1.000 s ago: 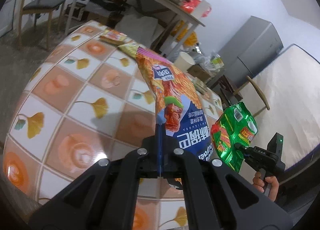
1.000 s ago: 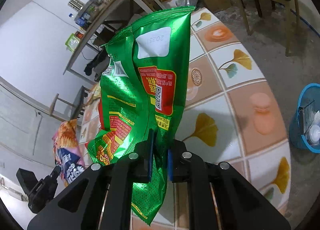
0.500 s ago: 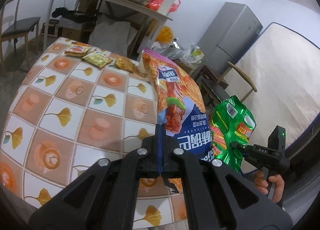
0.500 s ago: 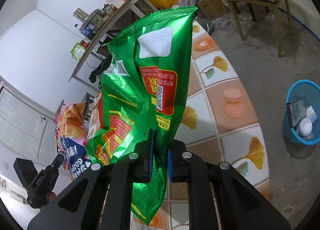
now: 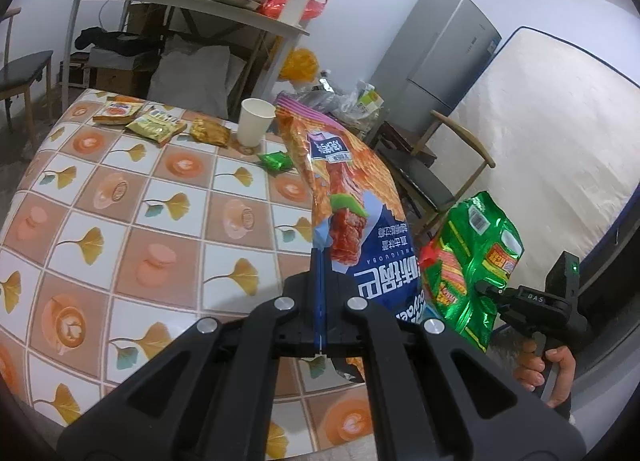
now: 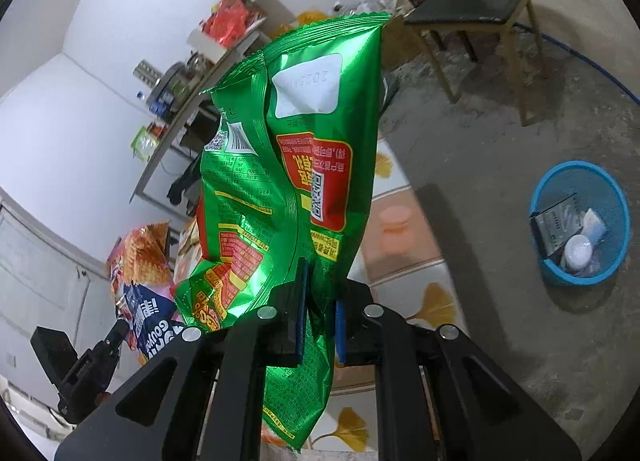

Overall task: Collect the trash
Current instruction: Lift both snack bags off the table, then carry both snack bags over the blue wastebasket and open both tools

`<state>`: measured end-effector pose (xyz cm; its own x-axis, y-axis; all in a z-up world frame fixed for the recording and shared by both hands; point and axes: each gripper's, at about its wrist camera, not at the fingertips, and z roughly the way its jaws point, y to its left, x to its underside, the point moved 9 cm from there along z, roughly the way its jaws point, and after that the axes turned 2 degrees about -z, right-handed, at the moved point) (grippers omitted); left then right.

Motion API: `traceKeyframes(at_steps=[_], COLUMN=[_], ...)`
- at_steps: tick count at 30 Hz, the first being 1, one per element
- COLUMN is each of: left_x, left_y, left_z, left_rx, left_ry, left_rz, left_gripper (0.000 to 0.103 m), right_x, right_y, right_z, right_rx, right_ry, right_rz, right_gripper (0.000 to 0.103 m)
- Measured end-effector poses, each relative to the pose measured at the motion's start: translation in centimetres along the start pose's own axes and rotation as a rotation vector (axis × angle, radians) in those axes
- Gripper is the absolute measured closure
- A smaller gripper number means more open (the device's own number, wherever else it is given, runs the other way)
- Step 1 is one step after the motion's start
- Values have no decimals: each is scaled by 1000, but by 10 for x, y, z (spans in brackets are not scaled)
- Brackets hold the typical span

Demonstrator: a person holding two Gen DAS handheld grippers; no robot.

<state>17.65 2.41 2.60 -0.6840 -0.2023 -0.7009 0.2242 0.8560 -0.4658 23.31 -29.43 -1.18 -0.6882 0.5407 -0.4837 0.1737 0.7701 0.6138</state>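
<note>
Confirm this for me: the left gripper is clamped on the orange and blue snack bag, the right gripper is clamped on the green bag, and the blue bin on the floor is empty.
Not quite. The blue bin is not empty: the right wrist view shows trash already inside it. The rest holds: the left gripper is clamped on the orange and blue snack bag, and the right gripper is clamped on the green bag.

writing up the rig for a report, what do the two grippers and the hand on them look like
Both grippers are matte black plastic. Each has two flat linkage arms with long cut-out slots and round silver pivot pins, ending in blue-edged pads. In the left wrist view the right gripper has a boxy body with a small green light, faint white lettering, and a pistol handle gripped by a bare hand. The left gripper matches. No cables or sleeves show.
</note>
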Motion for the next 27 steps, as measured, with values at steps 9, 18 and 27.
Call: traceKeyframes(at_steps=[9, 18, 27], left_x=[-5, -4, 39], left_y=[-38, -117, -202], left_z=[10, 48, 130], left_rx=[48, 177, 270], left_ry=[1, 55, 231], left_rz=[51, 158, 229], left_gripper=[103, 103, 103], right_x=[-12, -4, 41], right_y=[-48, -147, -268], right_z=[-63, -171, -215], right_rx=[44, 227, 319], right_ry=[-127, -315, -355], right_rz=[64, 212, 448], right_gripper=[91, 91, 91])
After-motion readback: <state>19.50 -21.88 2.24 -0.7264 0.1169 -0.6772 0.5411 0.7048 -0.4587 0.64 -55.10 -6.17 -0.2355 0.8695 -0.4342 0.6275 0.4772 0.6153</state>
